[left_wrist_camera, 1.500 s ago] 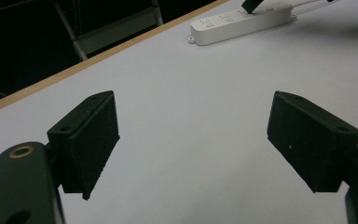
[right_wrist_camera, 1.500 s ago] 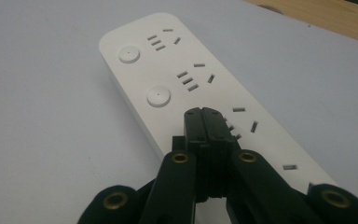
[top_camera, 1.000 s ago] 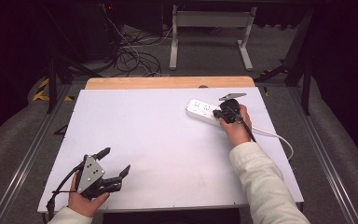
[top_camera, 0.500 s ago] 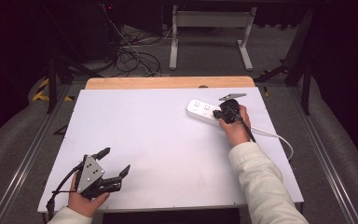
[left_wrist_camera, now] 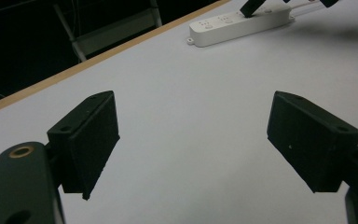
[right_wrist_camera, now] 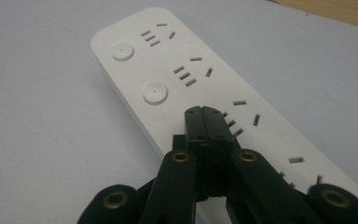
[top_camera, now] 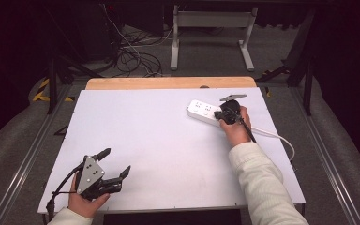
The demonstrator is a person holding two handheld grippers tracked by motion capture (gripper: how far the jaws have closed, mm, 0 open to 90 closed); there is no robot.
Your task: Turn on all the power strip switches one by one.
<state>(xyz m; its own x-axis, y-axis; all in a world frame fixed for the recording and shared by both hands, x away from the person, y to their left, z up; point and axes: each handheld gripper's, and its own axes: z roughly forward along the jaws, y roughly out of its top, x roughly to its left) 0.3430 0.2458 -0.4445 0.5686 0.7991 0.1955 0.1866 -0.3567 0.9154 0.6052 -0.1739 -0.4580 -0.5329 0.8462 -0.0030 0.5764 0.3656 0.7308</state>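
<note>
White bench [top_camera: 168,140] carries little. Nearest, the left tool [top_camera: 115,165] rests idle, jaws spread wide. Farther off, the right tool [right_wrist_camera: 208,122], jaws pressed together and empty, bears on the power strip [top_camera: 205,112], apparently pressing a switch button; next comes lifting clear.

both grippers are black. the left gripper [top_camera: 114,162] carries a grey three-cornered plate [top_camera: 89,172] dotted with dark holes, and a black cable [top_camera: 58,194] trails from it; its jaws are flat rectangular blocks with small screw holes. the right gripper [right_wrist_camera: 208,125] has black linkage arms with brass-coloured rivets — a black cable [top_camera: 249,131] too. the right arm wears a cream knit sleeve [top_camera: 261,182]; a pale cuff [top_camera: 69,217] shows at the left.
</note>
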